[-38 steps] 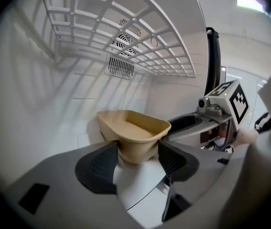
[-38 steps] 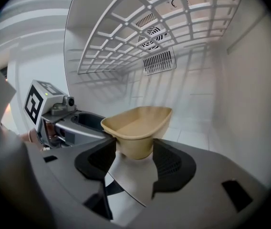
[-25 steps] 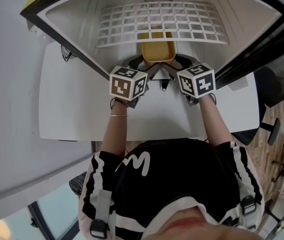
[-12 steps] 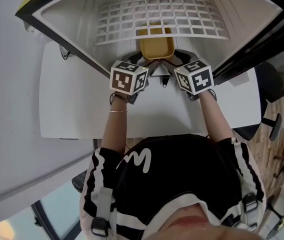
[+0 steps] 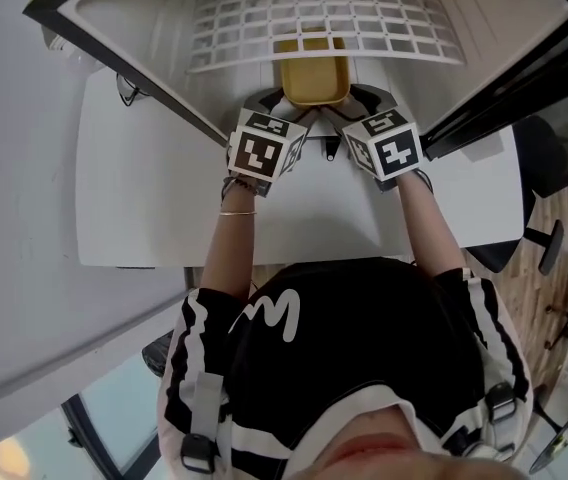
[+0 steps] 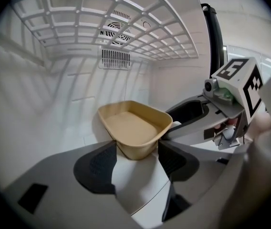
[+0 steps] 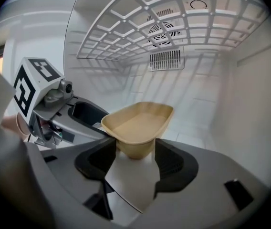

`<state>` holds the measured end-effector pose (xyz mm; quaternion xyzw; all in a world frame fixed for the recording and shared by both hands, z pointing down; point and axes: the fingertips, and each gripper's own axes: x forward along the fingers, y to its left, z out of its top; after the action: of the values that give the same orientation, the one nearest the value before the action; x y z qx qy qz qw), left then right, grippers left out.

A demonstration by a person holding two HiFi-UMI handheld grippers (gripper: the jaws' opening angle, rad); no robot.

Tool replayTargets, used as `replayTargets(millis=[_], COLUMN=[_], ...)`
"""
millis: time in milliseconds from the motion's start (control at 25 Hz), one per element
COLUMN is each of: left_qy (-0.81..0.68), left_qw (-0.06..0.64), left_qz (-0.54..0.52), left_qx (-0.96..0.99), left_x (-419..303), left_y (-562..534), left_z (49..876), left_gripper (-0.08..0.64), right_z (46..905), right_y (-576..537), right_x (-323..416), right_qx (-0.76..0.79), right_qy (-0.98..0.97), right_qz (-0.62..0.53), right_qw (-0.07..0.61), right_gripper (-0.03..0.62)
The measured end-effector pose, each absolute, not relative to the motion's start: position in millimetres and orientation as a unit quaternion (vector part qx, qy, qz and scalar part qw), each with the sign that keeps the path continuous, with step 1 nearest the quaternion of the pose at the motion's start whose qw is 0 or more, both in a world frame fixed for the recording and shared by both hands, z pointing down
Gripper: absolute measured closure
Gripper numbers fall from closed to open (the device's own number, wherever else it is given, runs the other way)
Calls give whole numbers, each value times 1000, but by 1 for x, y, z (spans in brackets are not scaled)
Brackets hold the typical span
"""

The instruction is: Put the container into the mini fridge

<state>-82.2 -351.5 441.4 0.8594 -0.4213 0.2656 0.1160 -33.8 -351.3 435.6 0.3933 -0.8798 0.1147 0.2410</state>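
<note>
Both grippers grip the container (image 5: pixel 314 80) at its near end. L gripper (image 6: pixel 136 147) is on the left corner and R gripper (image 7: pixel 134 147) on the right, each w/ jaws clenched on the lower wall. The two-corner hold is prob. to keep the shallow thing level and steer it straight in under the shelf (image 5: pixel 314 23).

Container is already inside the fridge (image 5: pixel 154 43): lower compartment, roughly centred, open side up, empty. Can't tell if its base touches the fridge floor or hangs just above. Vent (image 6: pixel 115 58) on the back wall is well apart behind it, so there looks to be room to go deeper. Fridge sits on table (image 5: pixel 134 198).

Text: no brand or label readable on container or fridge. Gripper cubes carry only b/w square markers.
</note>
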Motion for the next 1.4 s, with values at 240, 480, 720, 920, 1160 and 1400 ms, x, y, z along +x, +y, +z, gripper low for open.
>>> replayTargets(millis=[240, 480, 720, 920, 1160, 1400], left_qy=[-416, -443, -476, -484, -482, -485], left_qw=[122, 104, 100, 107, 110, 109], left_qz=[256, 251, 223, 194, 194, 178], left_qx=[864, 854, 845, 846, 847, 849], left_x=[-80, -85, -98, -98, -95, -92], left_y=[-347, -343, -344, -335, -335, -329], left_z=[442, 439, 432, 428, 432, 426], left_gripper=[290, 290, 288, 288, 288, 288], right_z=[440, 436, 420, 416, 423, 417], right_y=[-348, -341, -344, -339, -337, -333], right_x=[-28, -22, -21, -18, -18, -17], right_qx=[399, 402, 415, 425, 414, 416], right_qy=[-874, -878, -882, -884, -887, -889], right_qz=[109, 103, 87, 86, 103, 99], right_qw=[254, 239, 207, 174, 177, 164], right_gripper=[339, 334, 334, 336, 336, 335])
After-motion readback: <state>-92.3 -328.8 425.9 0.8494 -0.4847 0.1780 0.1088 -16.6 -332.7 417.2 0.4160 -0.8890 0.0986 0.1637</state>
